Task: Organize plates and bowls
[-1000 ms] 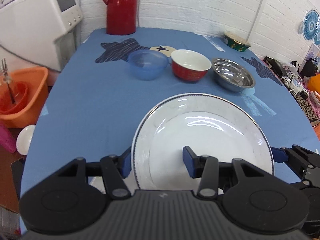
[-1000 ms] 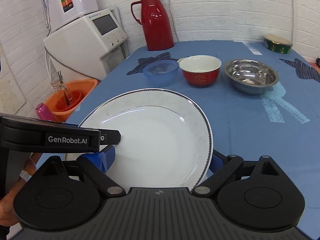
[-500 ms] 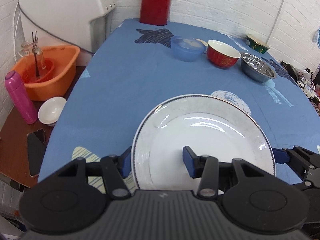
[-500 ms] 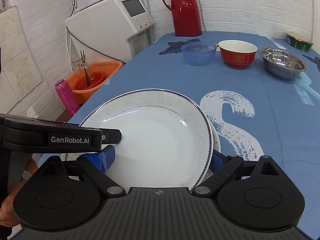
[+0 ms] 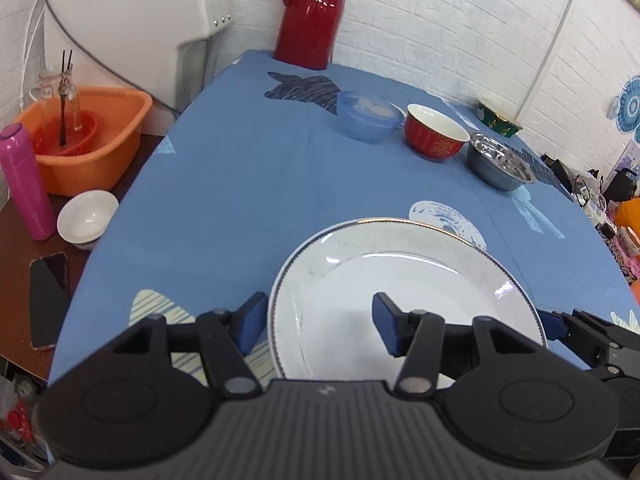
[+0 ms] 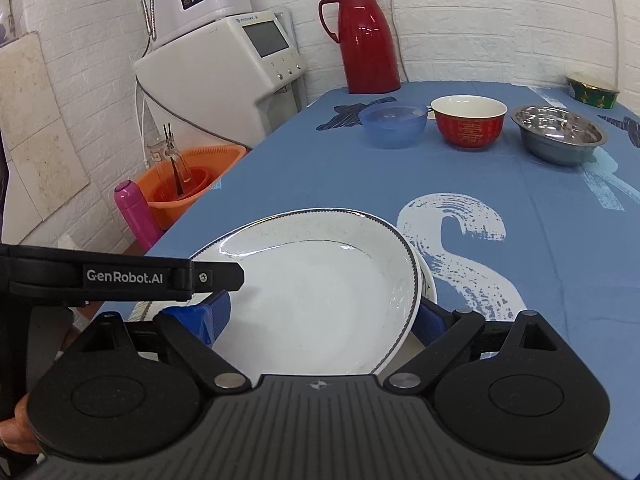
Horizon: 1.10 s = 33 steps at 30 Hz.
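A: Plate [image 5: 404, 300] first: the left gripper [image 5: 320, 322] has its jaws spread across the nine o'clock rim, the right gripper [image 6: 320, 320] across three o'clock. Clamped? I cannot tell.

B: Why both?

A: Likely to keep it level over a second plate [image 6: 427, 285] on the desk [image 6: 520, 208]. Blue bowl [image 6: 394, 125], red bowl [image 6: 468, 125] and steel bowl [image 6: 560, 134] line twelve o'clock.

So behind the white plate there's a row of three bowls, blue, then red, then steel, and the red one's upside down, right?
Not quite. The red bowl stands upright: the right wrist view shows its white inside open to the top. The rest holds: blue bowl, red, then steel bowl, in a row behind the plate.
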### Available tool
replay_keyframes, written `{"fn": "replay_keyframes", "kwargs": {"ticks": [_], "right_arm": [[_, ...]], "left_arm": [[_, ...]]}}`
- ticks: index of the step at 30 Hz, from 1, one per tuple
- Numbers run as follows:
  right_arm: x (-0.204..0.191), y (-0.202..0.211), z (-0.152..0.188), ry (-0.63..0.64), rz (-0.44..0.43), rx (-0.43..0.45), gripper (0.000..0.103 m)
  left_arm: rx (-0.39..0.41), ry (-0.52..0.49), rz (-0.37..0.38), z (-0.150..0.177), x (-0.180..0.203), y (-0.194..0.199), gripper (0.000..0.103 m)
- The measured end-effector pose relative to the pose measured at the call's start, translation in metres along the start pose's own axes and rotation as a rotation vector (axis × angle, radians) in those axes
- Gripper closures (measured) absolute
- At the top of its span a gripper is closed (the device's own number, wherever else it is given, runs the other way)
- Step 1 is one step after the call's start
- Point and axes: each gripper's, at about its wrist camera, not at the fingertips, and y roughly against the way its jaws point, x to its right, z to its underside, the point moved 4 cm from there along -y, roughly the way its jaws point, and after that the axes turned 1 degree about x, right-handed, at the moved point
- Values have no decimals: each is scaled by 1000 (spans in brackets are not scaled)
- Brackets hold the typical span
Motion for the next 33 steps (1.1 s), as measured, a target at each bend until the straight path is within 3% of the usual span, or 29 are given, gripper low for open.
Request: {"fn": "replay_keyframes", "kwargs": {"ticks": [3,11,17,21,24,27,33], "right_arm": [[-2,0,1,7,8,-2,22],[-15,1,5,180,65,-70,22],[-19,2,9,250,86,-68,22],[-11,7,6,173,54,-54,22],[-19,6,8,252,76,-77,21],[-6,10,3,149,36,-47,22],[-14,8,7,208,42,-70,21]], "left_arm": [[22,-10,-14,-4,2,5,46],[40,-9,-24,-9,3,11,44],[42,4,-19,-11,2,11,44],[40,1,-17,-10,3,11,43],[29,11,-16,-12,3,8,43],[31,14,-11,-12,4,8,43],[27,11,-12,-13,6,7,43]]}}
